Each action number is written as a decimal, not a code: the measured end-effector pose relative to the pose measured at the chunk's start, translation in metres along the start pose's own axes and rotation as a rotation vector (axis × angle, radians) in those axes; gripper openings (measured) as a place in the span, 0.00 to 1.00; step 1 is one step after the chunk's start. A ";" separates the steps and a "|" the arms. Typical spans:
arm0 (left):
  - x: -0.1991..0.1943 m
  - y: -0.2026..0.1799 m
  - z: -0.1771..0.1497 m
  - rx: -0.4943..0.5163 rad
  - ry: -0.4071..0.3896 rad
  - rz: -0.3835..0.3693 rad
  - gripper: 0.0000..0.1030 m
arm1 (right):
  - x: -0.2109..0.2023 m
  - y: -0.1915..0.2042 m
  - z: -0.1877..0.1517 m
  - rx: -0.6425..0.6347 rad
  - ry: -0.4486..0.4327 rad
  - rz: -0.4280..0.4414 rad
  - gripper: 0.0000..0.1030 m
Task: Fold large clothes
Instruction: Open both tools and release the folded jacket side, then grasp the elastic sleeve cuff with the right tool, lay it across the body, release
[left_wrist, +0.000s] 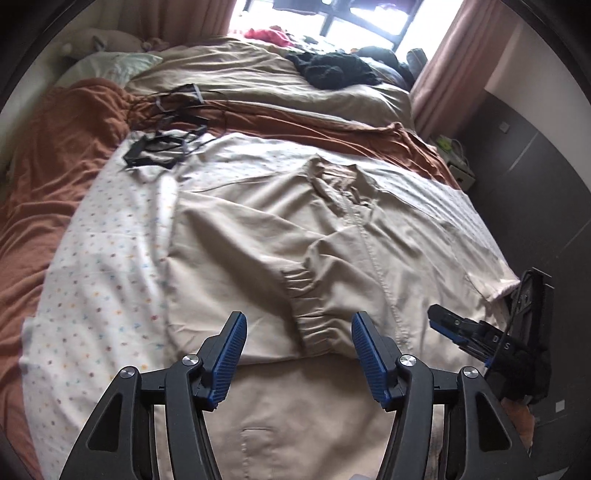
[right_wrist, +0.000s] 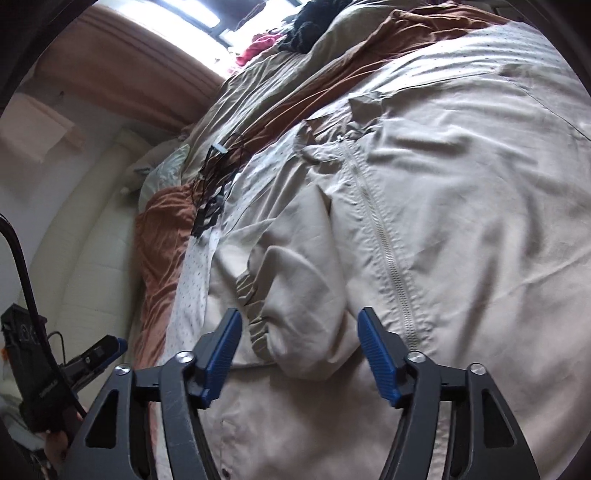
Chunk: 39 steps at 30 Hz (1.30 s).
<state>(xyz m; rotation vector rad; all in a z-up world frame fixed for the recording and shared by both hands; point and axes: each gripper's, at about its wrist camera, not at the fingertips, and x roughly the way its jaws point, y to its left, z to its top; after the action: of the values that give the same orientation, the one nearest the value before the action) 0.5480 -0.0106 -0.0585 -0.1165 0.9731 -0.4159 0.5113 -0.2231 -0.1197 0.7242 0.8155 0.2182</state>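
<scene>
A large beige zip jacket lies spread on the bed, collar at the far end, zipper down its middle. One sleeve is folded across the body, its elastic cuff near the hem. My left gripper is open and empty just above the cuff. The right gripper shows at the right edge of the left wrist view. In the right wrist view the jacket fills the frame, and my right gripper is open and empty above the folded sleeve, by the cuff and zipper.
The jacket rests on a white dotted sheet over a rust blanket. Black straps lie at the sheet's far corner. Dark clothes are piled by the window. The bed's right edge drops to a dark floor.
</scene>
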 end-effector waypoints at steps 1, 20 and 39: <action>-0.005 0.010 -0.004 -0.013 -0.010 0.025 0.59 | 0.005 0.009 -0.003 -0.031 0.002 -0.008 0.76; 0.002 0.117 -0.075 -0.166 0.036 0.203 0.59 | 0.126 0.053 -0.054 -0.339 0.181 -0.269 0.63; 0.043 0.087 -0.075 -0.103 0.108 0.276 0.59 | 0.006 -0.030 0.018 0.005 -0.095 -0.170 0.31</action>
<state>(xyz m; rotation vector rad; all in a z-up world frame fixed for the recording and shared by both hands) 0.5328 0.0592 -0.1581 -0.0523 1.1000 -0.1190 0.5253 -0.2521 -0.1350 0.6610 0.7826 0.0293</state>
